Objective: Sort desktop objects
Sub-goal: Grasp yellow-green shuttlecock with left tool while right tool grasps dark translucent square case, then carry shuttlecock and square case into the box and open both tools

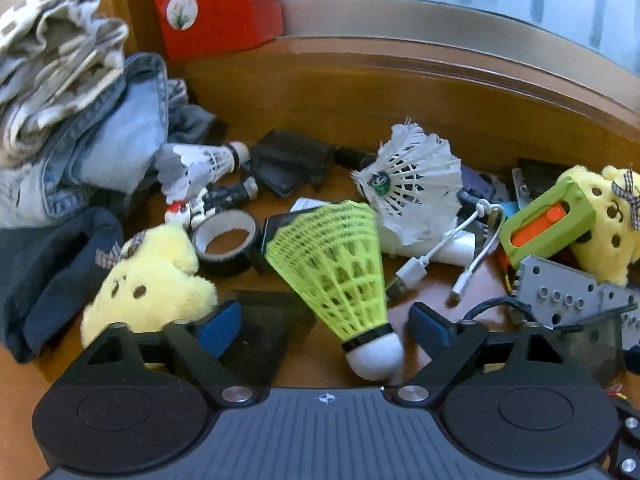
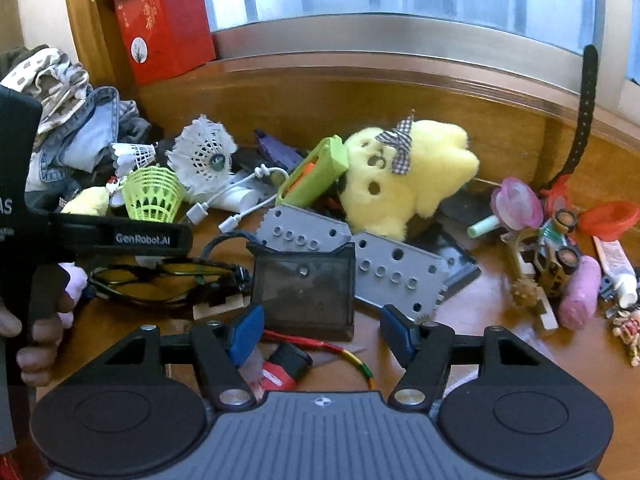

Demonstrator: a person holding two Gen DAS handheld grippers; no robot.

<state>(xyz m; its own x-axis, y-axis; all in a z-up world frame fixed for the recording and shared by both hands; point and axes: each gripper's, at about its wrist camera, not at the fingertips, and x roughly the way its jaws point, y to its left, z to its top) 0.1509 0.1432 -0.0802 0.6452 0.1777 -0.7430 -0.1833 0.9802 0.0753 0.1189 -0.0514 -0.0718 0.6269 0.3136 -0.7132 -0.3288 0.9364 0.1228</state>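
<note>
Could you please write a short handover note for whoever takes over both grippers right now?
Left gripper: open, the neon-green shuttlecock between its fingers, pads not pressing it.
Right gripper: open, over the dark smoky plastic case, nothing gripped.
On the wooden desk: white feather shuttlecock, two yellow plush toys, black tape roll, white cable, grey perforated plates, sunglasses.
Done: nothing visibly sorted; everything lies mixed.
Left: grasp the shuttlecock, then group the rest.
</note>
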